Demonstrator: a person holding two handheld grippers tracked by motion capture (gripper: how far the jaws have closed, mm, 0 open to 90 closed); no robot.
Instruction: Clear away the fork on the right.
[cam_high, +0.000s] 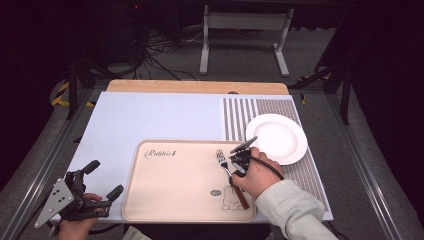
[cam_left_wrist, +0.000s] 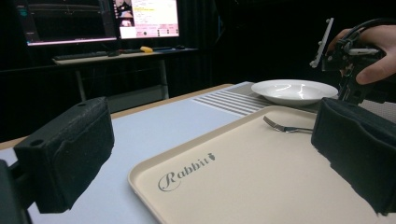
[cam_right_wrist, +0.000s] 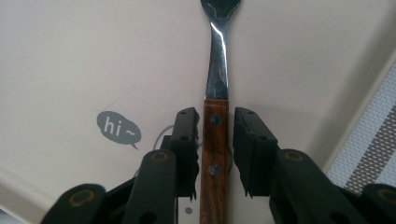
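While the fork (cam_right_wrist: 215, 135) lies flat on the beige tray (cam_high: 170, 200), near the rabbit drawing, its wooden handle sits between the jaws of the right gripper (cam_right_wrist: 215, 154). These jaws are only a little apart and have small gaps on both sides, probably lined up for grasping. Beside the tray's corner, the left gripper (cam_high: 102, 182) rests wide open and holds nothing.
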